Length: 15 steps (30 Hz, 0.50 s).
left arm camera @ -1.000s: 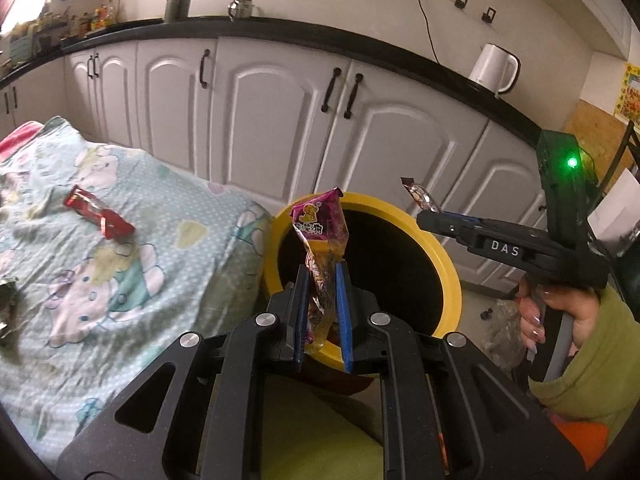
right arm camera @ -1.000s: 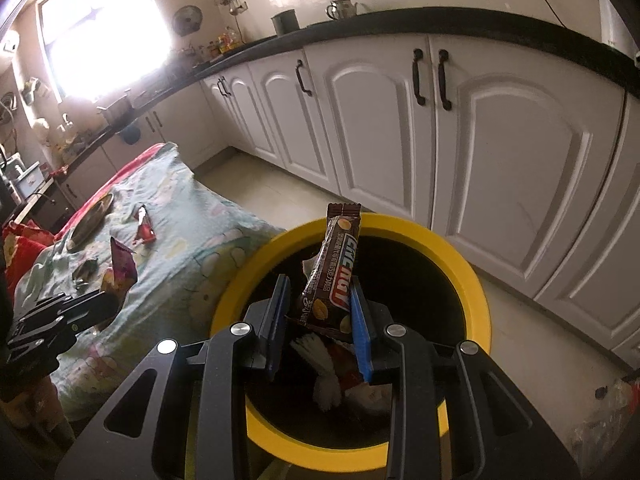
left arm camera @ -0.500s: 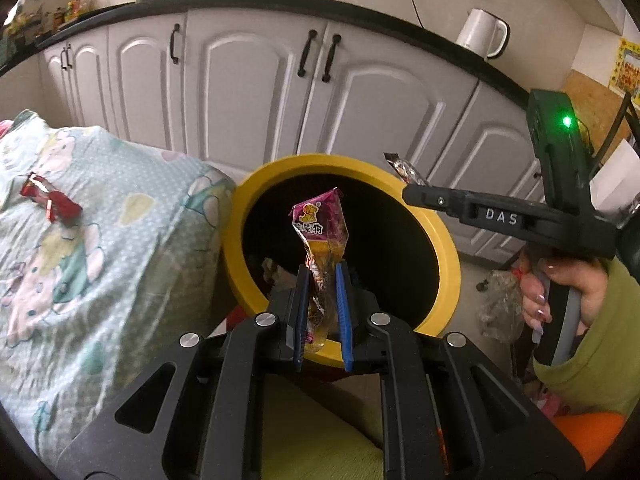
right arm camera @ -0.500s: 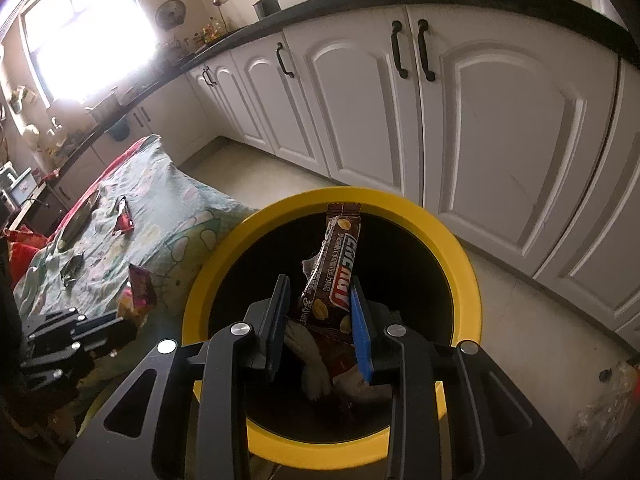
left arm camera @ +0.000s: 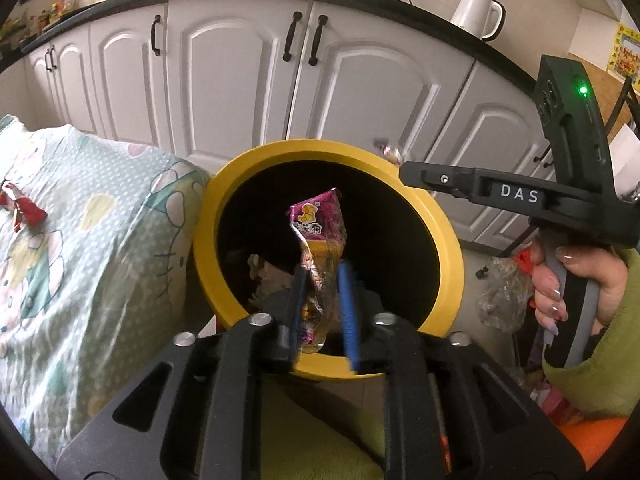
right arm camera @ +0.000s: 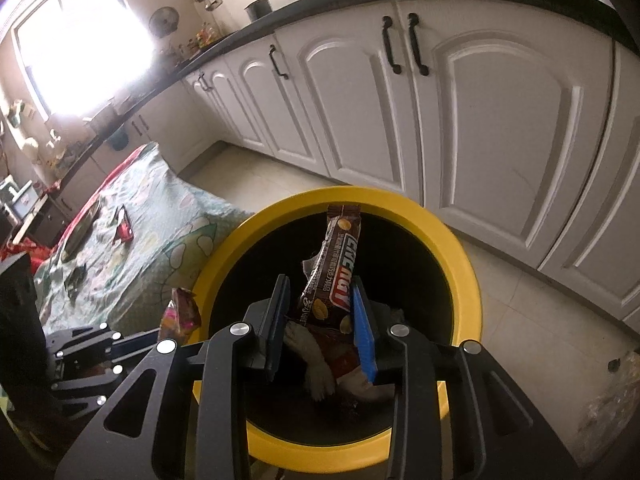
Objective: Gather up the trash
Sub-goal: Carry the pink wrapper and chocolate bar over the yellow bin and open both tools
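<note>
A yellow-rimmed bin (left arm camera: 436, 216) (right arm camera: 468, 264) with a dark inside stands by the bed. My left gripper (left arm camera: 322, 280) is over its near rim; its jaws have parted and the pink and yellow snack wrapper (left arm camera: 318, 240) leans loose between them. My right gripper (right arm camera: 320, 304) is over the bin mouth, jaws parted; the brown candy bar wrapper (right arm camera: 336, 276) rests against the blue right finger (right arm camera: 362, 320). Crumpled trash (right arm camera: 320, 364) lies in the bin. A red wrapper (left arm camera: 24, 210) (right arm camera: 122, 230) lies on the bed.
The bed with a cartoon-print cover (left arm camera: 80, 240) is left of the bin. White cabinets (left arm camera: 240, 80) under a black counter run behind. A white kettle (left arm camera: 478, 14) stands on the counter. A plastic bag (left arm camera: 500, 292) lies on the floor right of the bin.
Both grippers moved further over the bin. Both sets of jaws have widened, so the two wrappers no longer look pinched.
</note>
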{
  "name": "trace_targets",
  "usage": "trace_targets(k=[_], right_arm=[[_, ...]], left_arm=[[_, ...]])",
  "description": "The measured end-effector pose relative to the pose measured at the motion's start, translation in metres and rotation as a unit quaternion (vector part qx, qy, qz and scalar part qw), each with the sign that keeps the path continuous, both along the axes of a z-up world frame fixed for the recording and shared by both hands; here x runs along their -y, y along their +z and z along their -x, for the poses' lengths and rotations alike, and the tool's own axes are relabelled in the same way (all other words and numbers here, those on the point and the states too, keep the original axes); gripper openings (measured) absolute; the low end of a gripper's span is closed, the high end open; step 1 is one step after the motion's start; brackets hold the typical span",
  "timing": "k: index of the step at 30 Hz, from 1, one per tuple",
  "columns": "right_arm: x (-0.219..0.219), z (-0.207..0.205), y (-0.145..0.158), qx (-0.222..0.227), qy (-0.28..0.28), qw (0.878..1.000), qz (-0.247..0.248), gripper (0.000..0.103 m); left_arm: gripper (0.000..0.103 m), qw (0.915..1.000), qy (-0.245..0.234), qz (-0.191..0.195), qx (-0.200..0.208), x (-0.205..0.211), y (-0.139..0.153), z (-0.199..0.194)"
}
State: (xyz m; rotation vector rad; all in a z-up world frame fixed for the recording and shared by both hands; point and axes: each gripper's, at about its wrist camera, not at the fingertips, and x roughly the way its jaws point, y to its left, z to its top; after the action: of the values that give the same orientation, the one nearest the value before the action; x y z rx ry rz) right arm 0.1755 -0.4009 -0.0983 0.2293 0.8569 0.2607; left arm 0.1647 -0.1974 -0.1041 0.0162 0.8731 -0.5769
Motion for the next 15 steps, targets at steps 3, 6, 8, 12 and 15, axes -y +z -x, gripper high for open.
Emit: trace_targets(k=[3, 6, 8, 12, 15], right_arm=[[0.007, 0.000, 0.001, 0.000, -0.013, 1.000, -0.008, 0.042], [0.009, 0.000, 0.002, 0.002, -0.019, 1.000, -0.009, 0.045], [0.008, 0.001, 0.004, 0.005, -0.022, 1.000, -0.011, 0.050], [-0.003, 0.004, 0.015, 0.021, -0.016, 1.000, -0.009, 0.052], [-0.018, 0.007, 0.025, 0.036, 0.000, 0.999, -0.007, 0.053]], left_arm=[[0.046, 1.0000, 0.008, 0.004, 0.002, -0.005, 0.001, 0.001], [0.069, 0.9995, 0.029, 0.007, 0.005, -0.017, 0.004, 0.001], [0.079, 0.9988, 0.047, 0.008, 0.011, -0.028, 0.008, 0.004], [0.092, 0.9952, 0.091, 0.001, 0.035, -0.054, 0.021, 0.007], [0.092, 0.9908, 0.125, -0.007, 0.052, -0.075, 0.030, 0.010]])
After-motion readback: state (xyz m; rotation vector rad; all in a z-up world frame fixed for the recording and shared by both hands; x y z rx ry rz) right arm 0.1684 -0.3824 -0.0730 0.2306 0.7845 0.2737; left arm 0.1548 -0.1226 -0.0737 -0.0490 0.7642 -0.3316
